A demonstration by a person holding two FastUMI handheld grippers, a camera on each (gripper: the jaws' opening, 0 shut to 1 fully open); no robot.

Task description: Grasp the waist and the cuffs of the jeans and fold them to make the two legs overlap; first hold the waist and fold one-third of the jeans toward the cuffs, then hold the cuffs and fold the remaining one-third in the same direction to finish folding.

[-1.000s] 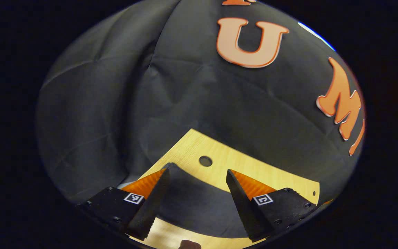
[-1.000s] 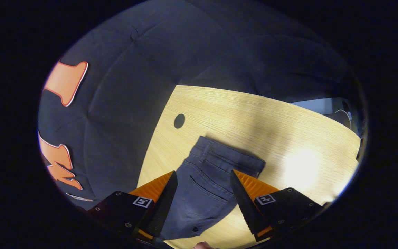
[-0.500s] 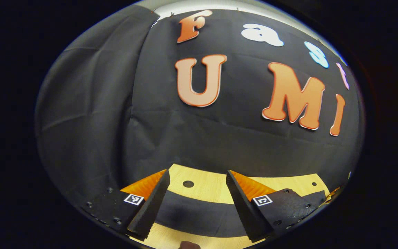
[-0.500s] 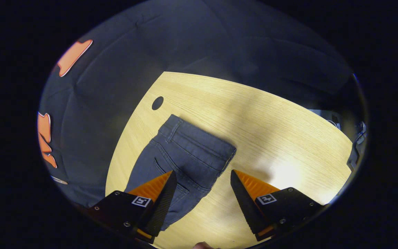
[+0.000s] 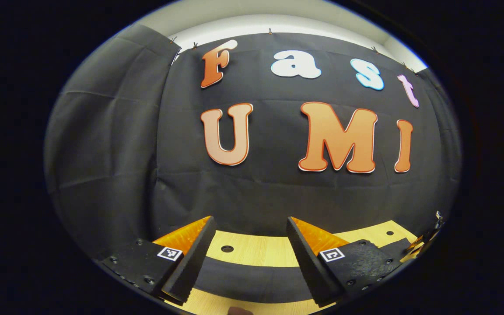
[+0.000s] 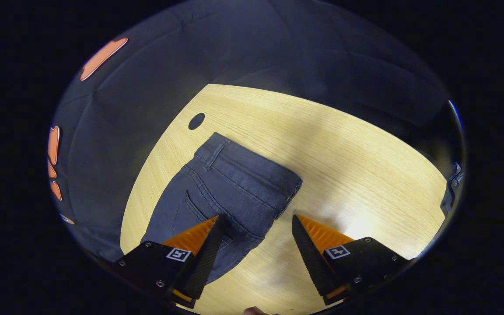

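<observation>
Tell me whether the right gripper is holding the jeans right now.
No. The right gripper is open, its fingers spread apart above the jeans, which lie flat on the table, waist end showing.

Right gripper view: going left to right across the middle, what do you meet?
Black cloth wall → round hole in the tabletop → jeans, waist end → bare wooden tabletop.
</observation>
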